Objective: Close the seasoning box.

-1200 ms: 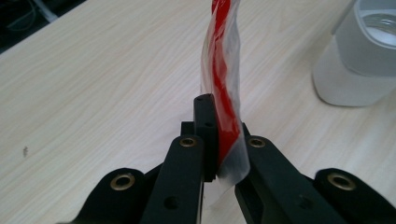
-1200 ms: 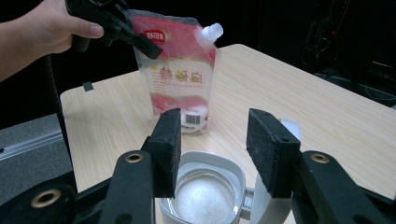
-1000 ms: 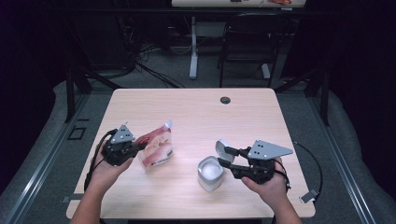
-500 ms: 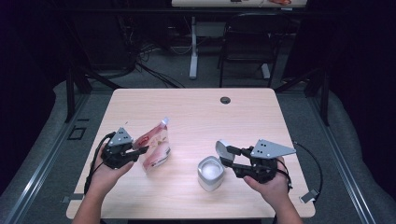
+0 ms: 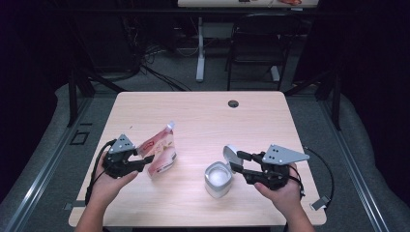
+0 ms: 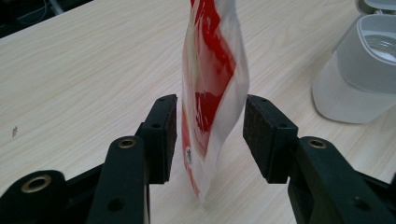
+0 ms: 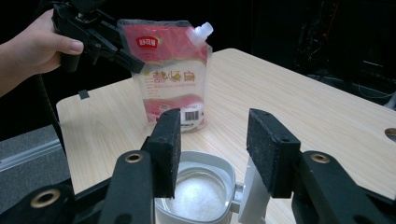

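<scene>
One red-and-white plastic spouted pouch (image 5: 161, 151), upright on light wooden table (image 5: 203, 116), stands between jaws of left claw (image 6: 210, 135). Left claw jaws have just been opening; gap visible between each pad and pouch, no clamp. One grey open-lidded container of white granules (image 5: 218, 180) sits just beyond and below tips of right claw (image 7: 212, 149). Right claw jaws apart, nothing between them. Two claws counted, one per hand.
</scene>
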`<act>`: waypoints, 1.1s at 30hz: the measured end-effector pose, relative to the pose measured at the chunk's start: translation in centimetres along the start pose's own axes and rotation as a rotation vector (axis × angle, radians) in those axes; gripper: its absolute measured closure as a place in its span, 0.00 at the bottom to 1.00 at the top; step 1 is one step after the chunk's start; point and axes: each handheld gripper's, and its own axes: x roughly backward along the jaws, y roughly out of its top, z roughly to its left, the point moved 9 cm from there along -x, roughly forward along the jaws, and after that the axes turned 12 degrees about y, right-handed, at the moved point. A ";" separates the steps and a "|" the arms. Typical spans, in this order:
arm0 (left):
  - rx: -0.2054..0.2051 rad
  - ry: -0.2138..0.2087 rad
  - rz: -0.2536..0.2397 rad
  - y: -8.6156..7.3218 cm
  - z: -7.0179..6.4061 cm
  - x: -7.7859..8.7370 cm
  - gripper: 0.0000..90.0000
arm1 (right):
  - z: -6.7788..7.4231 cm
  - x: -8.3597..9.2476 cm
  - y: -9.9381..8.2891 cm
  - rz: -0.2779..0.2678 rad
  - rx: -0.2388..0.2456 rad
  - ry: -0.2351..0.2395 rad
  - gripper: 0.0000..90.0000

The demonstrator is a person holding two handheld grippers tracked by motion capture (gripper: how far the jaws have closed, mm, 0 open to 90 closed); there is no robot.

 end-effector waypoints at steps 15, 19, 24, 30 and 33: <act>0.028 -0.009 0.009 -1.2 0.5 1.0 0.54 | -0.1 0.6 0.0 -0.011 0.001 -0.014 0.61; 0.038 -0.012 0.029 -1.8 0.7 1.4 0.53 | -0.2 1.2 0.3 -0.024 0.004 -0.019 0.61; 0.043 0.013 0.033 -2.5 1.0 1.9 0.53 | -0.3 1.6 0.6 -0.038 0.012 -0.030 0.62; 0.039 0.038 0.038 -3.8 1.0 2.3 0.53 | -1.0 2.1 0.5 -0.055 -0.004 -0.051 0.62; 0.046 0.047 0.034 -4.5 1.0 2.3 0.53 | -1.3 2.1 0.4 -0.054 -0.007 -0.059 0.63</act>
